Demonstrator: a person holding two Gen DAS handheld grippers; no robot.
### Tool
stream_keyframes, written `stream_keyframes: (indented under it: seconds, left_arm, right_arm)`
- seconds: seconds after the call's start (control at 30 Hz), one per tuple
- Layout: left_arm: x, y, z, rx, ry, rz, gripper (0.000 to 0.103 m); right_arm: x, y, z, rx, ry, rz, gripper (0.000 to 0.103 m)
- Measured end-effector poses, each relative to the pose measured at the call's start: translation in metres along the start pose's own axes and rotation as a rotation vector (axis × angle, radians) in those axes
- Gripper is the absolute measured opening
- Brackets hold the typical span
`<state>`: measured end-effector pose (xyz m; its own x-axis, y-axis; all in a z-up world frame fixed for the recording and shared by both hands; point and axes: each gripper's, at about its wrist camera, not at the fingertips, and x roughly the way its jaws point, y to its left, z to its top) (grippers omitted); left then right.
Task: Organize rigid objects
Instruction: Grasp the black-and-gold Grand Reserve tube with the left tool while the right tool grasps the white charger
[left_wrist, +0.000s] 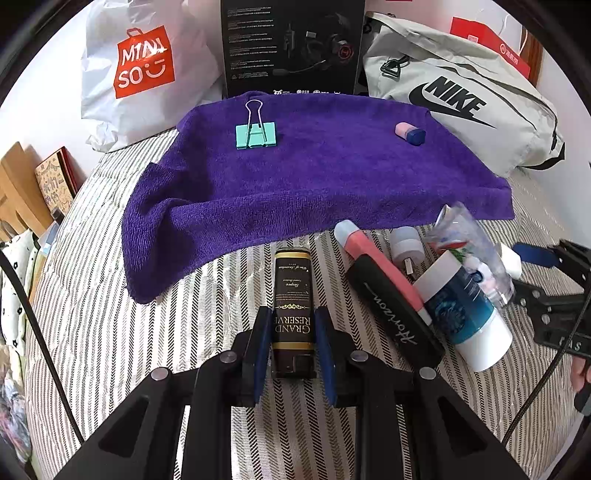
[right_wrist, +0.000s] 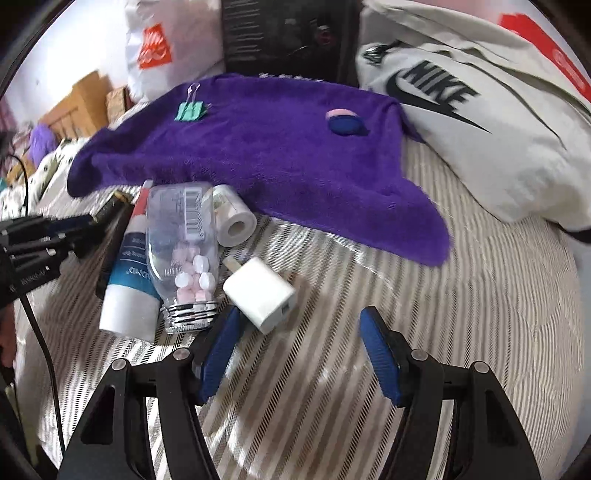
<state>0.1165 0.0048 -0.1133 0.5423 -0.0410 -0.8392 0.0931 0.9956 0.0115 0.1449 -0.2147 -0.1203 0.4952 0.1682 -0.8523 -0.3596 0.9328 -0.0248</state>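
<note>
Black and gold, the small box marked "Grand Reserve" (left_wrist: 293, 314) lies lengthwise on the striped bedcover (left_wrist: 110, 314), just near of the purple towel's (left_wrist: 314, 177) front edge. The left gripper (left_wrist: 293, 332) has its blue pads on either side of the box, closed in against its flanks or very nearly so; I judge it gripped, though whether the box is off the cover cannot be told.

The step in hand looks like picking this box out of the heap to set it on the towel, where a mint binder clip (left_wrist: 255, 134) sits far left and a pink-and-blue eraser (left_wrist: 410, 132) far right. The next move calls for a firm hold, a lift, and a carry forward to bare towel between or near of those two.

To the right of the box lies the rest of the pile: a black case lettered "Horizon" (left_wrist: 391, 314), a blue-and-white tube (left_wrist: 461, 314) and a clear bottle (left_wrist: 469, 240).

The right wrist view shows what the left hardly does: the bottle (right_wrist: 184, 251) holds pink and white tablets, a paper roll (right_wrist: 234, 216) lies beyond it, and a white charger plug (right_wrist: 260, 293) lies just ahead of the right gripper (right_wrist: 299, 321), whose fingers stand wide apart and hold nothing. That view is blurred.
</note>
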Motion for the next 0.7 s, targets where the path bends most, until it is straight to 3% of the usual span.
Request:
stream_keyframes:
  seconds: [0.13, 0.2, 0.3, 0.7]
  left_arm:
    - [0.000, 0.000, -0.001, -0.003, -0.008, -0.006, 0.023]
    - [0.000, 0.001, -0.001, -0.002, -0.011, -0.009, 0.023]
    - [0.000, 0.003, -0.002, -0.011, -0.012, -0.022, 0.023]
    - [0.000, 0.001, 0.000, 0.002, 0.008, -0.008, 0.023]
  right_arm:
    - [0.003, 0.003, 0.007, -0.007, -0.031, 0.050, 0.049]
    - [0.004, 0.002, 0.009, 0.013, -0.043, 0.048, 0.036]
    - [0.003, 0.000, 0.011, 0.039, -0.035, 0.051, 0.026]
    - [-0.025, -0.019, -0.023, 0.142, -0.016, 0.018, 0.026]
